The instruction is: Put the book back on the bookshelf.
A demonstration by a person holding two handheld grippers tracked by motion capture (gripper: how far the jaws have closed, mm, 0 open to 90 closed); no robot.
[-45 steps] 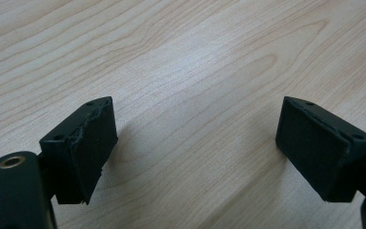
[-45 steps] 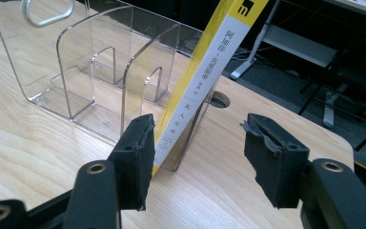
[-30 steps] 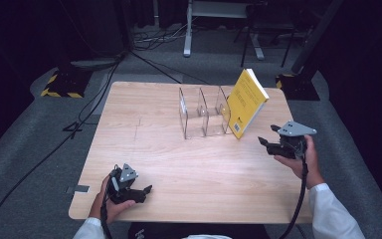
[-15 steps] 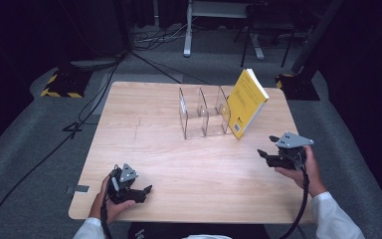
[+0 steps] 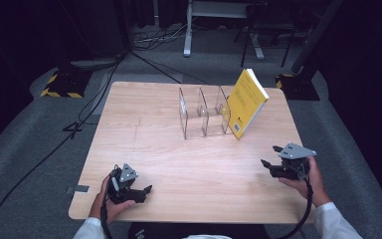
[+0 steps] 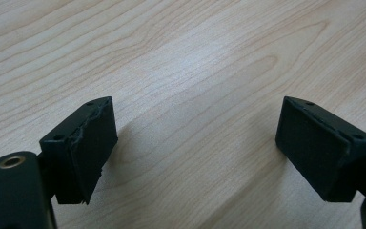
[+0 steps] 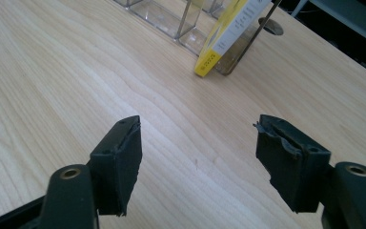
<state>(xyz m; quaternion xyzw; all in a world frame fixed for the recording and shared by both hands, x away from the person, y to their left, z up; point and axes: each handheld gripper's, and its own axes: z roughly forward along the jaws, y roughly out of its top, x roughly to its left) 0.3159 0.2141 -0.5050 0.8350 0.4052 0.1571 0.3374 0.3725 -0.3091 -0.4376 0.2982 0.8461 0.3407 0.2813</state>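
Retreat of the right gripper [image 5: 273, 156] is the change: a second ago it hung near the lower corner of the book [image 5: 247, 102], and in the high view it now sits lower and closer to the person, near the right front part of the tabletop [image 5: 199, 164], well apart from the book. Its jaws stand wide and hold nothing; in the right gripper view only bare wood lies between them, and the book [image 7: 228, 36] shows farther ahead. The book itself has not moved. It stands tilted on its lower edge at the right end of the clear rack [image 5: 202, 112], leaning against the rack's outer wall, so it is beside the rack and not in one of the compartments. The left gripper [image 5: 142, 191] has stayed at the front left of the tabletop, resting low, and in the left gripper view its jaws are also wide over plain wood [image 6: 186, 86]. My judgement is that the book has been let go and left to lean, and the hand is drawing off from it. If the work is to stand the book in the rack, then this placing looks unfinished, since the compartments are still empty. A tilted book held only by one thin wall could also slide.
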